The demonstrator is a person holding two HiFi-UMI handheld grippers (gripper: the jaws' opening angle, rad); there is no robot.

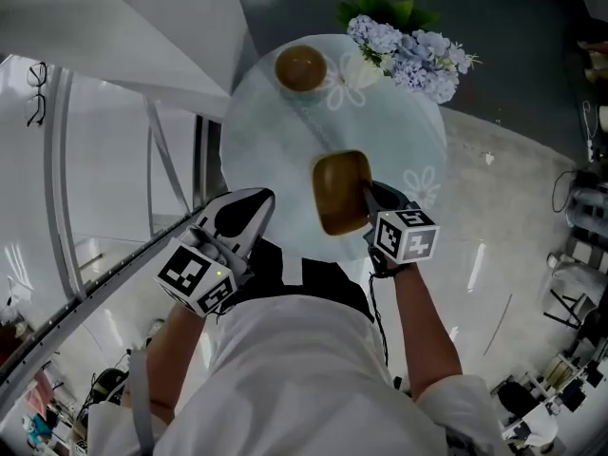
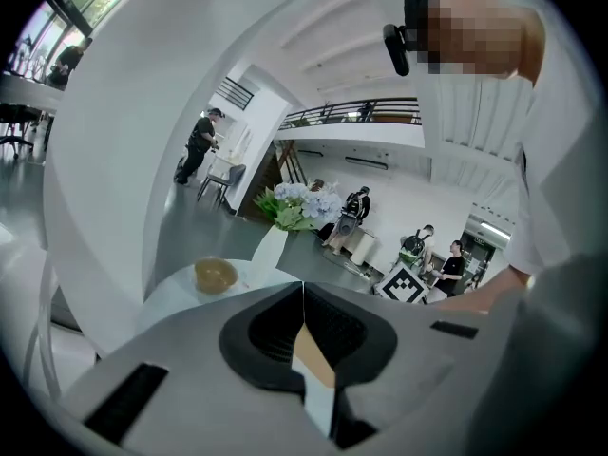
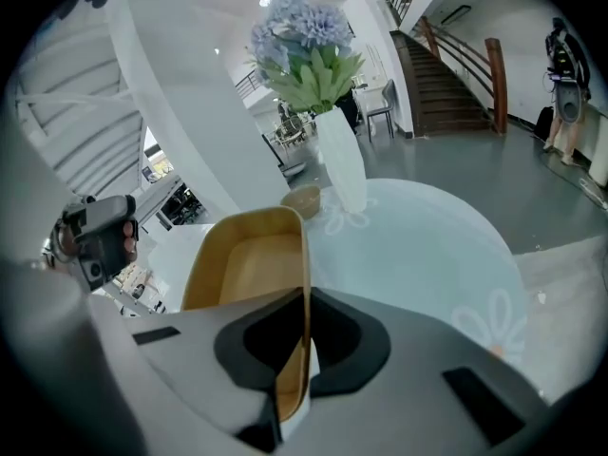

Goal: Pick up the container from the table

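A tan wooden rectangular container hangs over the near part of the round glass table. My right gripper is shut on it. In the right gripper view the two jaws pinch the container's right wall edge-on at the right gripper, and the tray's hollow opens to the left. My left gripper is off the table's near left edge, apart from the container. In the left gripper view its jaws meet at the left gripper, shut with nothing held.
A round wooden bowl sits at the table's far side, next to a white vase of blue flowers. A white curved wall and a railing stand to the left. Several people stand far off in the hall.
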